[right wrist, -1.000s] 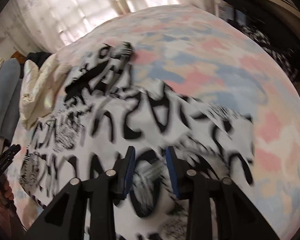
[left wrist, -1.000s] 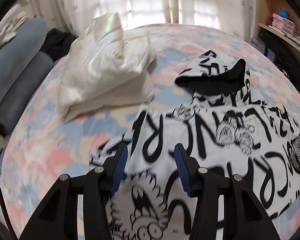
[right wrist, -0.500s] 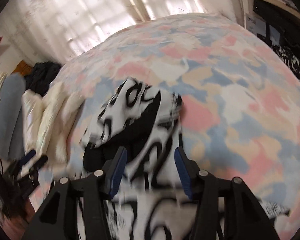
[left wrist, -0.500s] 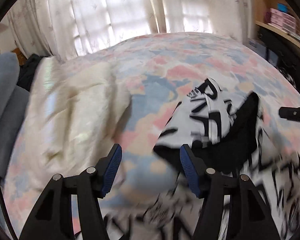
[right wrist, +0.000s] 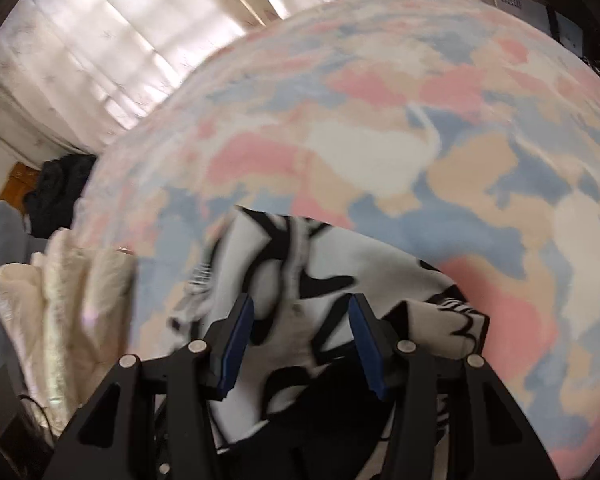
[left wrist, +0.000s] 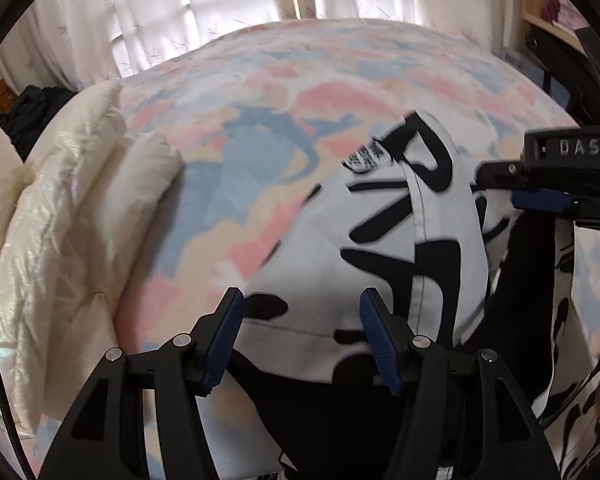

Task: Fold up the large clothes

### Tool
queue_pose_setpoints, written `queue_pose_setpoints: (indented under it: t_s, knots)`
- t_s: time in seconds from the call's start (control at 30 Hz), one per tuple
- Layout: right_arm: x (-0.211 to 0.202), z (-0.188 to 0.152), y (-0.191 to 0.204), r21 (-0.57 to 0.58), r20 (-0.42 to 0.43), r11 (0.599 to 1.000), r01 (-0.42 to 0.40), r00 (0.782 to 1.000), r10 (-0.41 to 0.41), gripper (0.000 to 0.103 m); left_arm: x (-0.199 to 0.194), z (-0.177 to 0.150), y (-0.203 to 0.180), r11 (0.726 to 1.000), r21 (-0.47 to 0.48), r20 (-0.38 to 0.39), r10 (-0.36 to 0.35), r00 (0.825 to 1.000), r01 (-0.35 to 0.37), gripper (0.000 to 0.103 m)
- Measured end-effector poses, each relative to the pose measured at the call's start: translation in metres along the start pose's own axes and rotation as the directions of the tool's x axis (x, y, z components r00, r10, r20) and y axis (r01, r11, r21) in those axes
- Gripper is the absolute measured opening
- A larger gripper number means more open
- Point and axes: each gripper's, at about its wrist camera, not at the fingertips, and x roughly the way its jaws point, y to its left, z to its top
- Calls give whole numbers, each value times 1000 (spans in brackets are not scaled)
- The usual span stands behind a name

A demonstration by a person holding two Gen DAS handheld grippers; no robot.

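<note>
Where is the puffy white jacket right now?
The cream puffer jacket lies on the pastel bedspread at the left of both views, left of the black-and-white hoodie.

Bed cover (left wrist: 260, 128) patterned in pink, blue, peach and white patches; cream padded quilt (left wrist: 72, 232) bunched along its left side; dark bundle of cloth (left wrist: 32, 112) beyond the quilt; sheer pale curtains (left wrist: 228, 4) across a lit window behind; wooden shelf (left wrist: 548, 12) at upper right
</note>
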Motion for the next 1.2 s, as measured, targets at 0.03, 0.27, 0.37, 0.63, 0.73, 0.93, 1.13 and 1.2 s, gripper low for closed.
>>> queue_pose_setpoints:
  t_s: [0.03, 0.27, 0.37, 0.63, 0.73, 0.93, 1.13, 1.2]
  knots:
    - [-2, -4, -7, 0, -11, 999, 35, 999, -35, 49, 0, -3, -2, 1000, 4, -4, -2, 1000, 2, 59]
    - [-18, -72, -55, -135, -61, 985, 103, 992, -112, 48, 3, -34, -14, 999, 41, -47, -26, 999, 28, 60]
    - [-23, -87, -59, -150, -74, 984, 94, 992, -106, 50, 4, -45, -21, 997, 71, -52, 3, 999, 1, 61]
    - [-76, -60, -73, -112, -4, 994, -18, 1000, 17, 57, -35, -22, 2, 986, 124, -34, -108, 994, 112, 75]
    - [-72, -42, -84, -101, 7, 995, -15, 1000, 16, 64, -37, 2, 27, 985, 68, 1, -157, 988, 157, 85]
    - [-32, -12, -105, -28, -54, 997, -72, 996, 70, 64, 8, 31, 46, 976, 3, -101, -218, 971, 219, 85]
    - [1, 1, -101, -31, -95, 989, -142, 986, 139, 64, 55, 27, 42, 970, -15, -161, -243, 957, 244, 85]
    - [6, 3, -93, -56, -83, 986, -159, 985, 154, 64, 67, 24, 39, 967, -32, -173, -255, 951, 253, 85]
